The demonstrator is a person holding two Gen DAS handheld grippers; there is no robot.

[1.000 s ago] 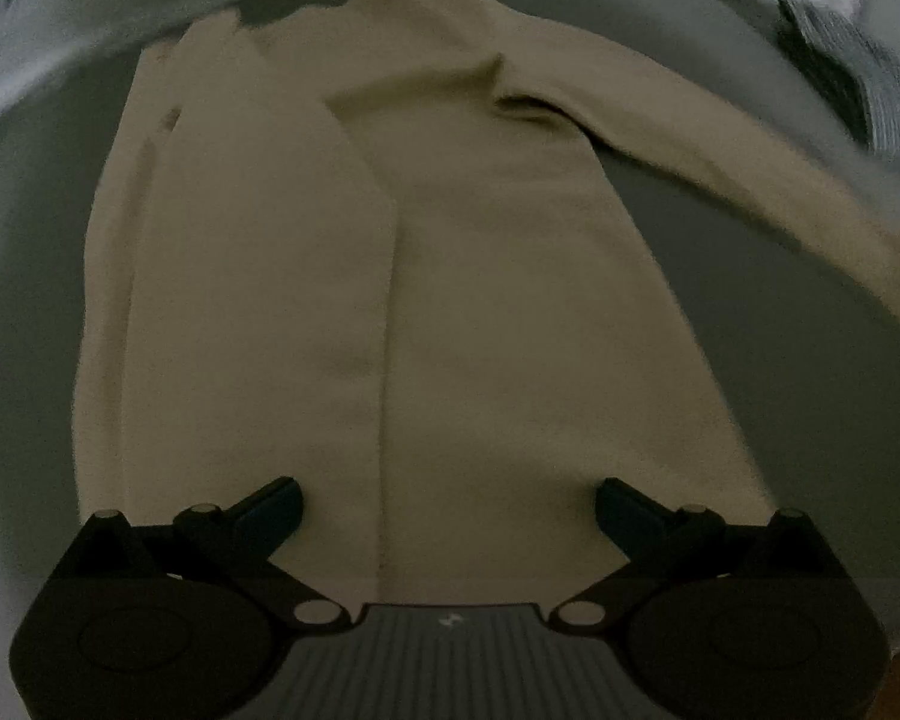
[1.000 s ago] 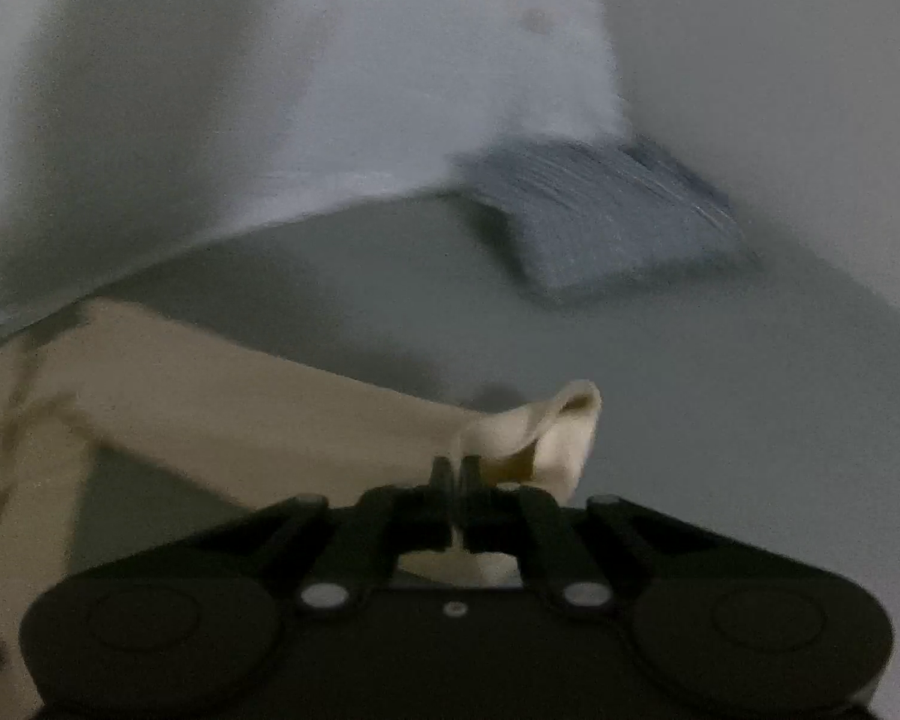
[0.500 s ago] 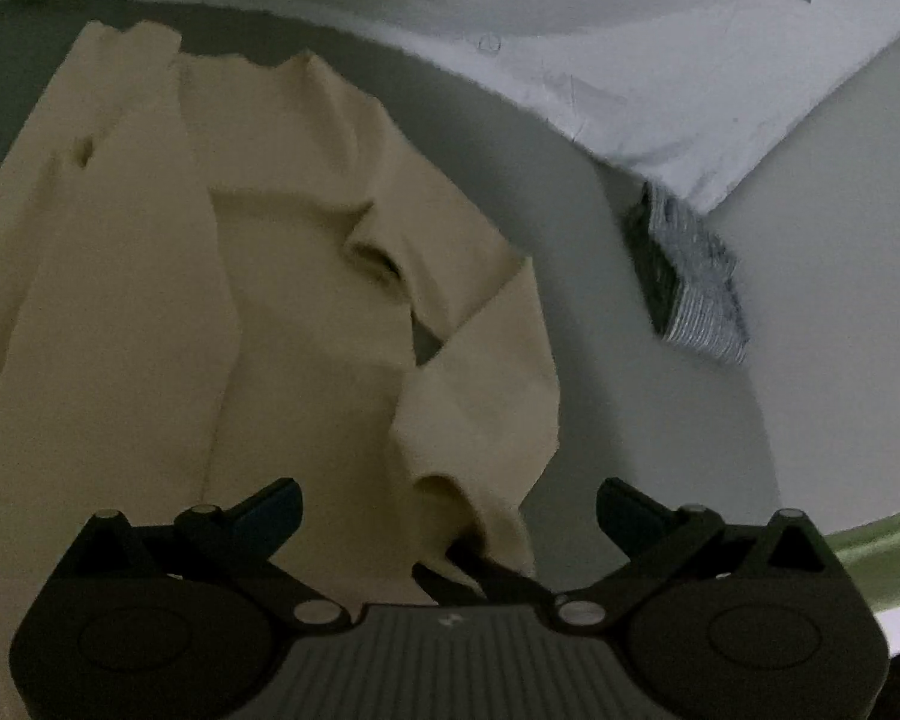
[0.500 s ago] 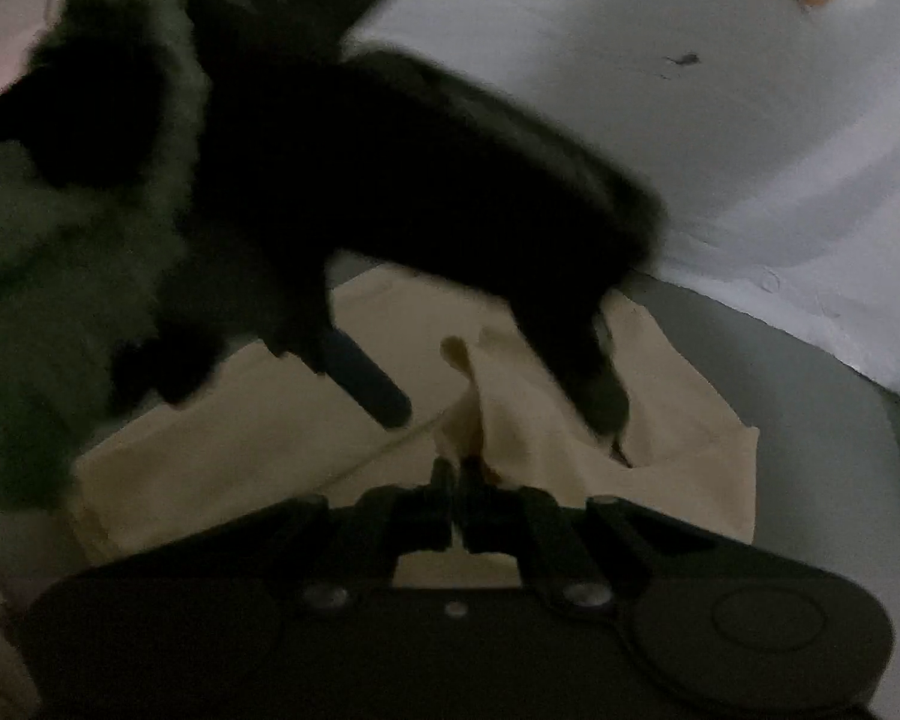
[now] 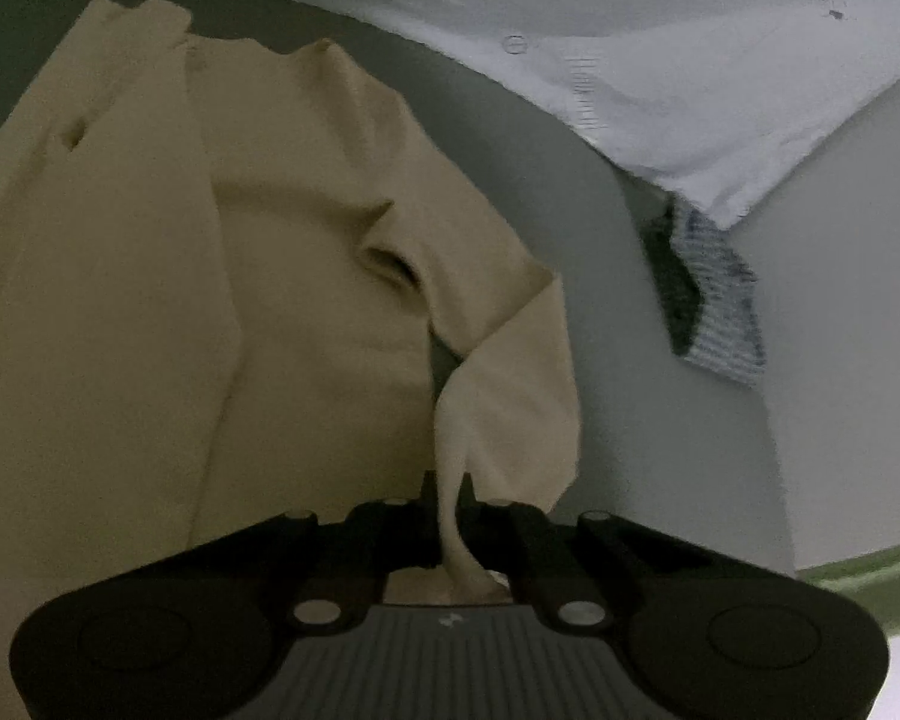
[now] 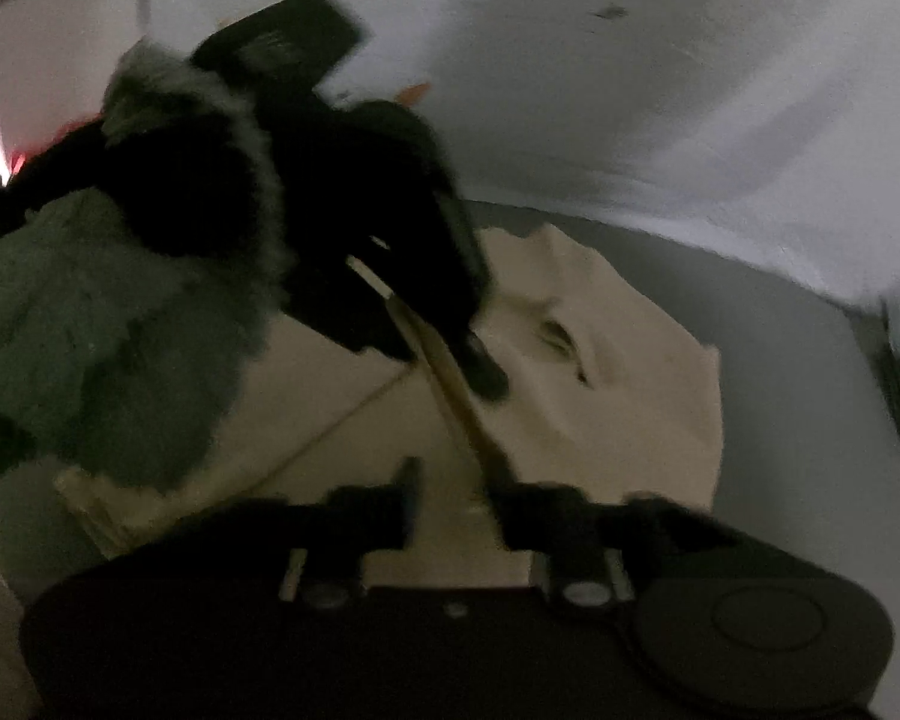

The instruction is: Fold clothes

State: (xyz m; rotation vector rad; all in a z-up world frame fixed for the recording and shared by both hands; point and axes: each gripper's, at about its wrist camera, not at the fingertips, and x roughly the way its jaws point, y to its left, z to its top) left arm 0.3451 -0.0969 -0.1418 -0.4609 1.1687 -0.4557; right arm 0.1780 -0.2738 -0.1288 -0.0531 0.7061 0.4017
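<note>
A beige long-sleeved top lies spread on a grey surface. Its left sleeve lies folded over the body. Its right sleeve is folded back toward me. My left gripper is shut on the end of that sleeve and holds it up. In the right wrist view the top lies ahead. My right gripper has its jaws parted with a strip of the sleeve running between them, not pinched. The left gripper and the furry-sleeved arm holding it show at left.
A folded grey striped garment lies on the surface at the right. A white sheet covers the far side, and it also shows in the right wrist view. A green edge shows at lower right.
My left gripper has shut on the sleeve end. My right gripper, shut on it before, has opened. The sleeve was carried from the right across toward the body.
</note>
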